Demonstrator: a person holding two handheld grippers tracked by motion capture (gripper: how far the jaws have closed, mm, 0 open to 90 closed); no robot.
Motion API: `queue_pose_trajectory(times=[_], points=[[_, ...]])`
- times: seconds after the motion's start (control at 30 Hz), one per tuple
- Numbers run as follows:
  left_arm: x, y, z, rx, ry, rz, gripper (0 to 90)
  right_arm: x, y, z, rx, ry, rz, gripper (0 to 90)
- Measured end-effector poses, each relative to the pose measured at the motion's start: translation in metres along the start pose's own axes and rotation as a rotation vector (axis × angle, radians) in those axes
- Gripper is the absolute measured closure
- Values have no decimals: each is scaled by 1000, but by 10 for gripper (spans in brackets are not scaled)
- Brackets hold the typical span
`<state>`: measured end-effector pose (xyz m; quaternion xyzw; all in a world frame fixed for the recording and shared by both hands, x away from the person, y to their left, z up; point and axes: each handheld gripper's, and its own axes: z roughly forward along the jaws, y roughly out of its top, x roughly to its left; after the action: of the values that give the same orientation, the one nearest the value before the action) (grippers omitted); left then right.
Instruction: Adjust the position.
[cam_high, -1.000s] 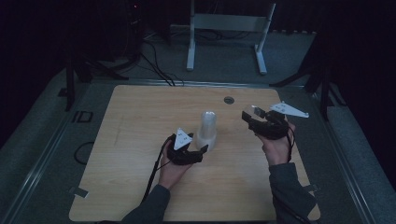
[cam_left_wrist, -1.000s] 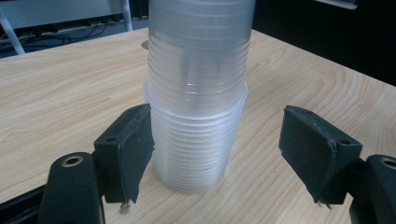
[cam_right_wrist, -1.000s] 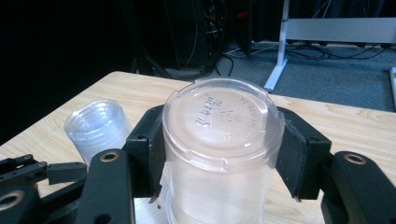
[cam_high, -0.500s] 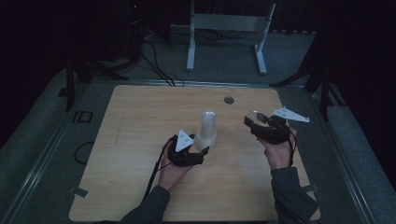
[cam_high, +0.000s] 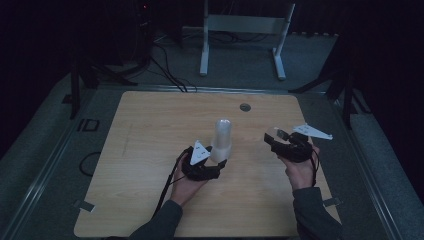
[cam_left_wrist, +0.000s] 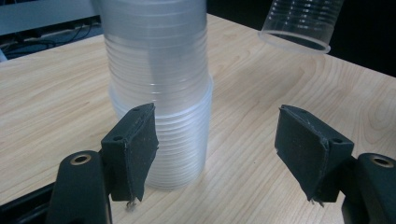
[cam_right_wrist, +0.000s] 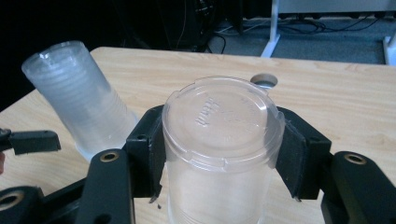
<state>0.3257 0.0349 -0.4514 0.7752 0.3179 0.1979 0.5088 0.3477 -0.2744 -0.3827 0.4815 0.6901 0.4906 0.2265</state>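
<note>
Cup stack (cam_left_wrist: 159, 98): upside down on the surface (cam_high: 150, 150), between the left gripper's (cam_high: 202, 167) wide-open fingers (cam_left_wrist: 133, 149), untouched.
Single cup (cam_right_wrist: 219, 154): clamped in the right gripper's (cam_high: 285, 145) fingers (cam_right_wrist: 147, 149), off the stack.
Progress: one cup separated; stack left.

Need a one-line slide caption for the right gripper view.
Right gripper clamps one clear plastic cup bottom-up, with the inverted cup stack standing behind on the wooden table.
</note>
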Motion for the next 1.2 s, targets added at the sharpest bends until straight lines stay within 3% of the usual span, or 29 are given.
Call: queue_pose_trajectory(times=[0.23, 0.5, 0.67, 1.2], points=[[-5, 2, 2, 8, -21, 25, 298, -2, -15, -2, 10, 0, 20, 408], [-7, 5, 3, 6, -35, 25, 304, -6, -27, -8, 5, -7, 46, 409], [-13, 8, 6, 10, -47, 38, 303, -9, -36, -9, -1, -6, 82, 409], [-28, 10, 23, 26, -78, 49, 285, -10, -53, -6, -4, 46, 173, 409]])
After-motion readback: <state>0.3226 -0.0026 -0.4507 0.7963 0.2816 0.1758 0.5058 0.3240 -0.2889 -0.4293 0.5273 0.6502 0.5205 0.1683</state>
